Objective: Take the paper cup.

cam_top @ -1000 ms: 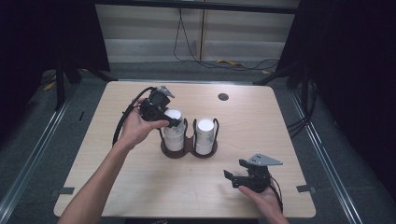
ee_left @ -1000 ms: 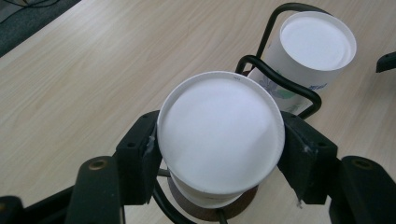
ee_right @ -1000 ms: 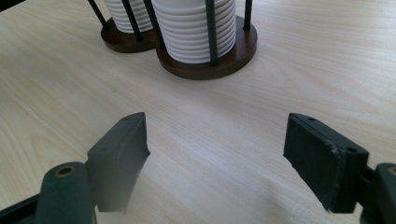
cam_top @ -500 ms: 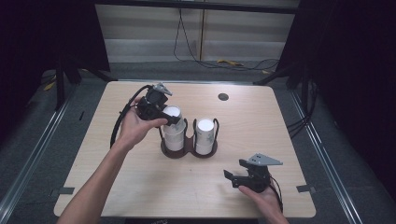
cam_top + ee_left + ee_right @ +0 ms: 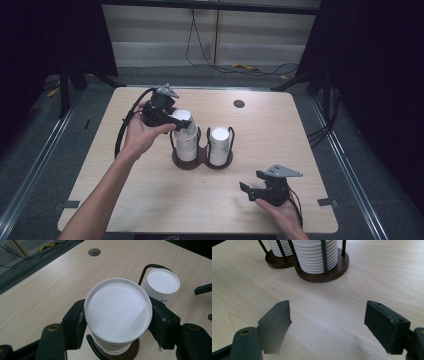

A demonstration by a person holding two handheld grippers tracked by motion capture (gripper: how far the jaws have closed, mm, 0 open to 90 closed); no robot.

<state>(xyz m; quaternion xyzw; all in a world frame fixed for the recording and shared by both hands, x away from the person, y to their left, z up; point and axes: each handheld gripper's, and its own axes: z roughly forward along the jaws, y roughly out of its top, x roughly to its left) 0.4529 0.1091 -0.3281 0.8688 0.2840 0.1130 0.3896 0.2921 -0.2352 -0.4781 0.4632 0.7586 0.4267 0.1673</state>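
**Q:** How far along is the work at the desk (image 5: pixel 150 200)?

**A:** Early, by the look of it. The dark wooden two-bay cup holder (image 5: pixel 200 162) stands near the middle of the desk, its wire posts holding a stack of white paper cups in each bay. The left gripper (image 5: pixel 181 124) is clamped on the top cup (image 5: pixel 118 312) of the left stack (image 5: pixel 185 142), a jaw pressed on either side just under the rim. That cup sits high on the stack, part-lifted at most; pulling it clear and setting it down is judged yet to come.

**Q:** And the other bay?

**A:** The right stack (image 5: pixel 220 145) stands untouched. The cups are upturned, bases showing, so nothing can be seen inside them.

**Q:** The other hand?

**A:** The right gripper (image 5: pixel 246 189) waits near the desk's front right corner, jaws apart and just opening further, nothing between them.
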